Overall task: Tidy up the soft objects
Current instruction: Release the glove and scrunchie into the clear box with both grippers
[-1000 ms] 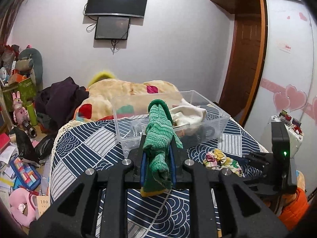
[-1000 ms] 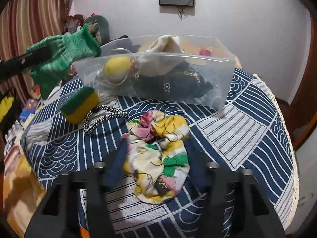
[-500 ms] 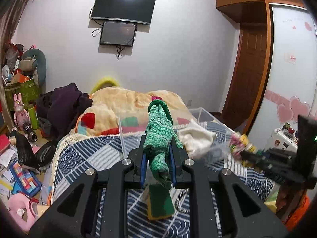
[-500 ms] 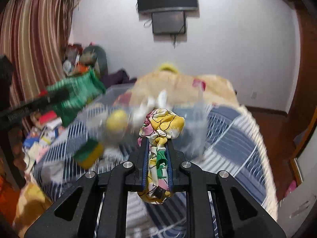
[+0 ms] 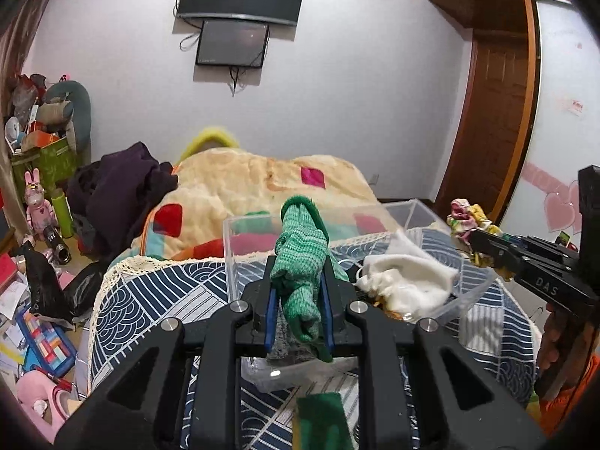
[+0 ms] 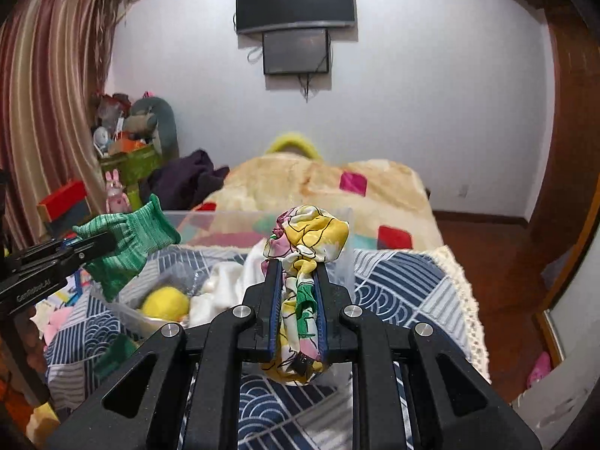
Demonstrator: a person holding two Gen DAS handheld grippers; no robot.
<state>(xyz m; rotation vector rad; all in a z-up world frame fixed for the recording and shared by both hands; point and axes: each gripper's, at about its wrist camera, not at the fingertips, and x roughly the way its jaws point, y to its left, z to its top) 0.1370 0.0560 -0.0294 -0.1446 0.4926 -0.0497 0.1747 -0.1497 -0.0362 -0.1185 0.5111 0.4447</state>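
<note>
My left gripper (image 5: 299,288) is shut on a green knitted glove (image 5: 302,258) and holds it above the near edge of a clear plastic box (image 5: 416,210) on the bed. The glove also shows in the right wrist view (image 6: 127,242). My right gripper (image 6: 297,281) is shut on a floral fabric scrunchie (image 6: 305,236) and holds it above the box (image 6: 225,217). The scrunchie also shows in the left wrist view (image 5: 467,219). Inside the box lie a white cloth (image 5: 408,277) and a yellow ball (image 6: 165,302).
A green and yellow sponge (image 5: 322,420) lies on the blue patterned bedspread (image 5: 150,300) in front of the box. A beige patchwork blanket (image 5: 262,183) and dark clothes (image 5: 120,187) lie behind it. Toys and boxes clutter the floor at left (image 5: 33,330).
My right gripper closed on the scrunchie, lifted it off the bedspread and carried it over the box. My left gripper moved forward over the box with the glove.
</note>
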